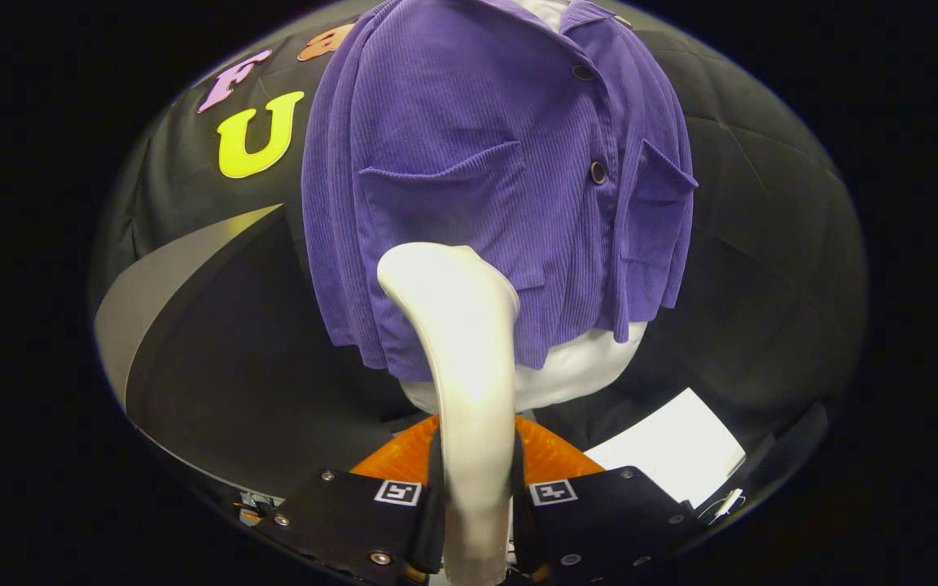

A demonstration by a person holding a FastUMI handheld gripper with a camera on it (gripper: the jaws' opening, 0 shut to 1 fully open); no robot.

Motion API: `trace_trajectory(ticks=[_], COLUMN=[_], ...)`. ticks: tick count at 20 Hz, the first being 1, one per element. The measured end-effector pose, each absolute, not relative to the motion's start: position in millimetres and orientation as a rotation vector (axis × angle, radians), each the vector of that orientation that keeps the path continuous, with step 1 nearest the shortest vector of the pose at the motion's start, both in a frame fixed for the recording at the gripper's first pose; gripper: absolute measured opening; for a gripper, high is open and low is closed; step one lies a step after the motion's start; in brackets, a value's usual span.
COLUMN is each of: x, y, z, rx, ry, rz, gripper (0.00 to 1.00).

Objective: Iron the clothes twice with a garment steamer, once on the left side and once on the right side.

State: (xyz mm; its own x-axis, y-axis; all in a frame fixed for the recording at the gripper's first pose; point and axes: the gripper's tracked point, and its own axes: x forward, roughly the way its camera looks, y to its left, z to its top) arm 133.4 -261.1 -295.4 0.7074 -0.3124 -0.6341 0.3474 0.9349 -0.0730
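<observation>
Here steamer (469, 350) clamped between gripper (475, 488) fingers, head just before jacket (469, 146).

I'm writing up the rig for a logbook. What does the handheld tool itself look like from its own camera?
The tool shows as two dark, flat-topped blocks side by side. Each block carries a small square black-and-white tag near its inner edge and round silver screw heads at the corners. A ribbed orange part sits just ahead of the blocks.
</observation>
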Motion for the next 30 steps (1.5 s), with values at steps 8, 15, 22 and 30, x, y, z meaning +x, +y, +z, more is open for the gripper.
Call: trace_trajectory(ticks=[8, 15, 22, 30], x=[90.2, 70.3, 73.5, 86.1], y=[-265.6, -293.1, -323.0, -366.3], z=[-261.2, -192.8, -101.9, 7.3], rx=[0.102, 0.068, 0.031, 0.083], ry=[0.643, 0.566, 0.403, 0.19], rz=[-0.384, -0.376, -0.32, -0.371], gripper=[0.33, 0.33, 0.33, 0.33])
